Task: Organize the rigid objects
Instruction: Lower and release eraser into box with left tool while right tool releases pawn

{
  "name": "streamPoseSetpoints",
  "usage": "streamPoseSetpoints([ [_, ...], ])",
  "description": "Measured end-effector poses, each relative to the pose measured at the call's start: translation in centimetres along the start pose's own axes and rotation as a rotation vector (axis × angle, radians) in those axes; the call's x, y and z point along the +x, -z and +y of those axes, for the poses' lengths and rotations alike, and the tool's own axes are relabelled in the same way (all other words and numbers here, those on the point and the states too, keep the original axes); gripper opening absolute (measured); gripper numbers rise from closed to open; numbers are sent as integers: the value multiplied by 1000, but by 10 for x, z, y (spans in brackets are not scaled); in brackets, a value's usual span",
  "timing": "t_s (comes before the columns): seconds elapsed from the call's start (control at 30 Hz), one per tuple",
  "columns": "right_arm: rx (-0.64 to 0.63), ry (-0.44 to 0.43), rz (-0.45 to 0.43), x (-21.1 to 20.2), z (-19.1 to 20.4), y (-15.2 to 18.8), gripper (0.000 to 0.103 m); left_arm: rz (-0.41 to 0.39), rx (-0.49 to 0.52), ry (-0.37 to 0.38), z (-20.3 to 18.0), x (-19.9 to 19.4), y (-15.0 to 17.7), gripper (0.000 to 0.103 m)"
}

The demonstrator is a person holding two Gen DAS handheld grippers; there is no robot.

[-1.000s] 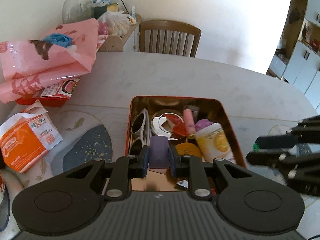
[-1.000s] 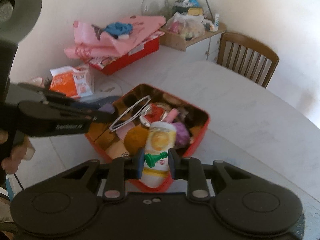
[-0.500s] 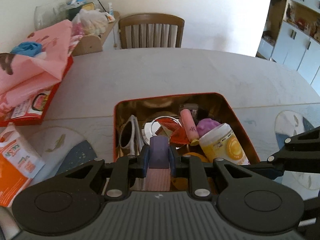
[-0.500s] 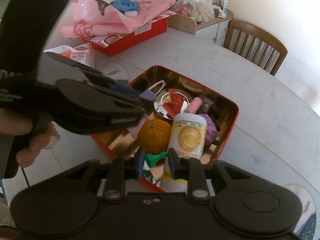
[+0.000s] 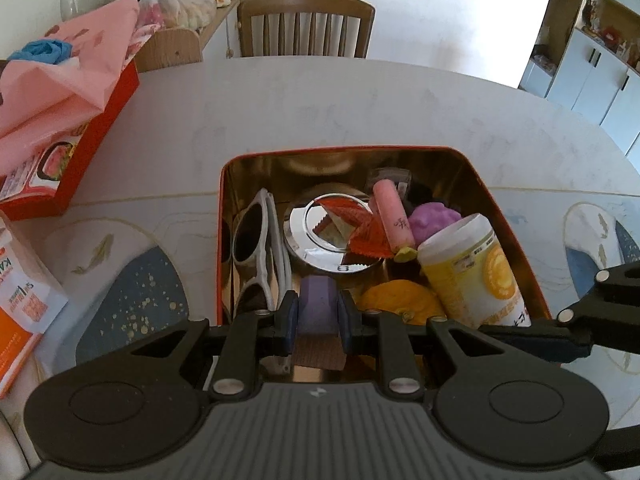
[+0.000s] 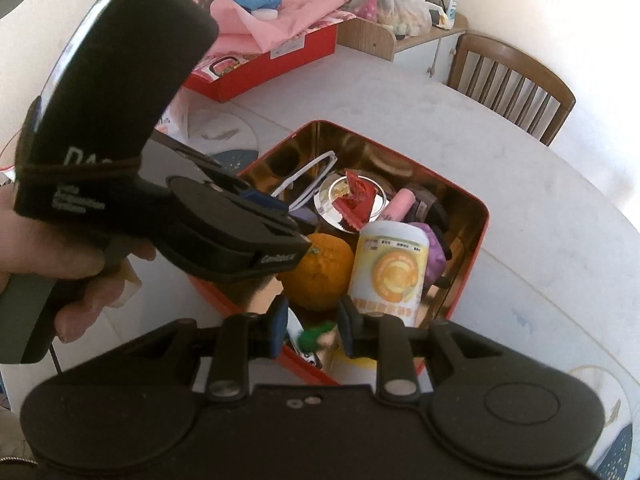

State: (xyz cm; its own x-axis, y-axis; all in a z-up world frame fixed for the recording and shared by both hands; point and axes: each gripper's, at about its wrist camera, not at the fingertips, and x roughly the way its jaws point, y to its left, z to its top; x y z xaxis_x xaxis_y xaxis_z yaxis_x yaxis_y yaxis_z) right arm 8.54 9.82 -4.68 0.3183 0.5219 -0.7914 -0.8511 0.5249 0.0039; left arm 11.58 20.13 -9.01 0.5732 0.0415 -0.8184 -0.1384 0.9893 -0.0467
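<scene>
Left claw [image 5: 318, 316]: we see its pads clamped on a purple block [image 5: 318, 304], held over the near end of the red tin [image 5: 516, 236]. Right claw [image 6: 312, 326]: jaws opening, pads clear of the green piece [image 6: 316, 334] between them; the piece is blurred and sits low at the tin's near rim. We cannot tell whether it rests on anything.

In the right view, a hand [image 6: 60, 256] grips the left tool's handle at the left edge.

Inside the tin, near to far:
- orange [image 6: 320, 274] at the near end, just beside the yellow-labelled tub [image 6: 390, 272]
- white sunglasses [image 5: 260, 252] along the left wall
- round mirror [image 5: 332, 232] mid-tin, red wrapper [image 5: 360, 228] lying on it
- pink tube [image 5: 392, 216] and purple lump [image 5: 434, 220] towards the right
- a dark item at the far end, unclear

Tin stands on the pale tabletop [image 5: 320, 108]. Far left: red box [image 5: 92, 132] under a pink bag [image 5: 68, 80]. Orange packet [image 5: 24, 300] near left. Wooden chair [image 5: 306, 26] beyond the far edge.
</scene>
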Motion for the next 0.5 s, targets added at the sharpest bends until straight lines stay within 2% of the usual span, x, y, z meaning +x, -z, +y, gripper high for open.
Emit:
streamPoseSetpoints([
  [0.17,48,-19,-1,-5,-6,1,30,0,-4,-1,-1,-2,2,21],
  [0.5,151,-22,-31,-21,-22,6,43,-29,-35,9,0,-26,7,21],
])
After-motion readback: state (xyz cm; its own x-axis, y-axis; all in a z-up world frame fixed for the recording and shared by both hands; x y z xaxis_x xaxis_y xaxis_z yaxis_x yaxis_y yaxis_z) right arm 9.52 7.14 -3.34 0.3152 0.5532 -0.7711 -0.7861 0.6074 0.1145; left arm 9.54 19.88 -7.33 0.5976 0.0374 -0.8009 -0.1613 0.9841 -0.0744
